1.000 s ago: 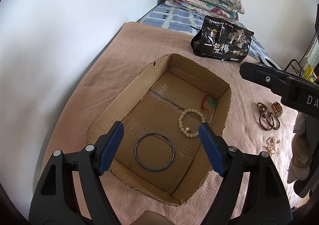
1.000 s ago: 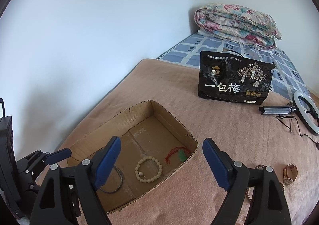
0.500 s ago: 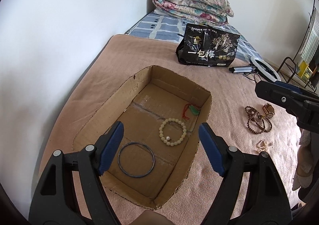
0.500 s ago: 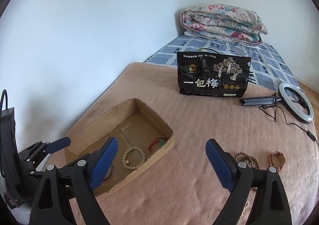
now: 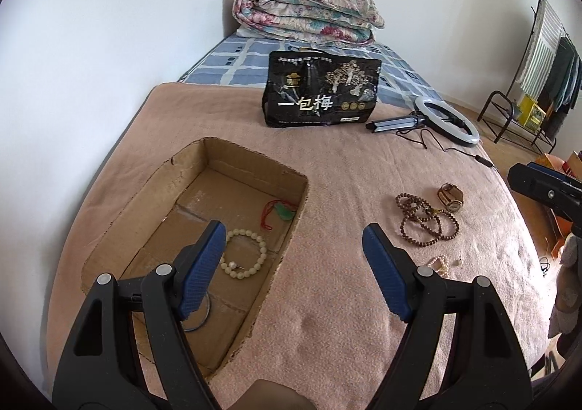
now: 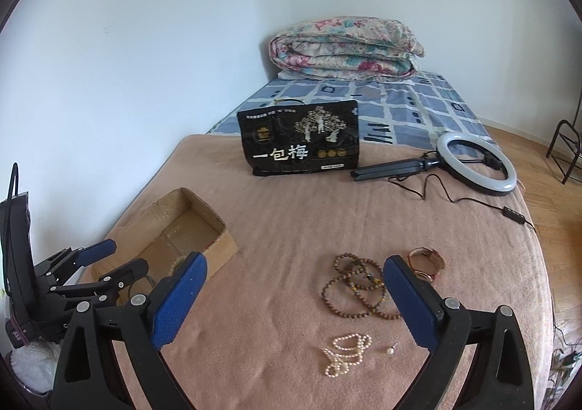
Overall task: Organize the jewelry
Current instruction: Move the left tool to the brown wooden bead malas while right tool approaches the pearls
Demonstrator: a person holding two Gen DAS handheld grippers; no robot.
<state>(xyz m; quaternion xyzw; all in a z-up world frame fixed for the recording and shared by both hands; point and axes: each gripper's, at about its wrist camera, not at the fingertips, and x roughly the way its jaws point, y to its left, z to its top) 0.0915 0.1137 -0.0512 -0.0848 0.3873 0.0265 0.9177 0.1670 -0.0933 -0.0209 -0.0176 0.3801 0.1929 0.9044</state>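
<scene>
Right claw (image 6: 294, 304) spread wide, jaws just opening, nothing between; left claw (image 5: 293, 266) spread, empty, by cardboard box (image 5: 145, 188). Brown bead strand (image 6: 354, 288) loose on bed blanket. Lower squarely, pinch bunched loops, avoid watch (image 6: 427, 262).

cardboard box (image 5: 232, 155) left on the blanket (image 5: 345, 301), bead bracelet (image 5: 244, 259) inside, wooden beads (image 6: 358, 288) right, pearls (image 6: 345, 353) nearer
</scene>
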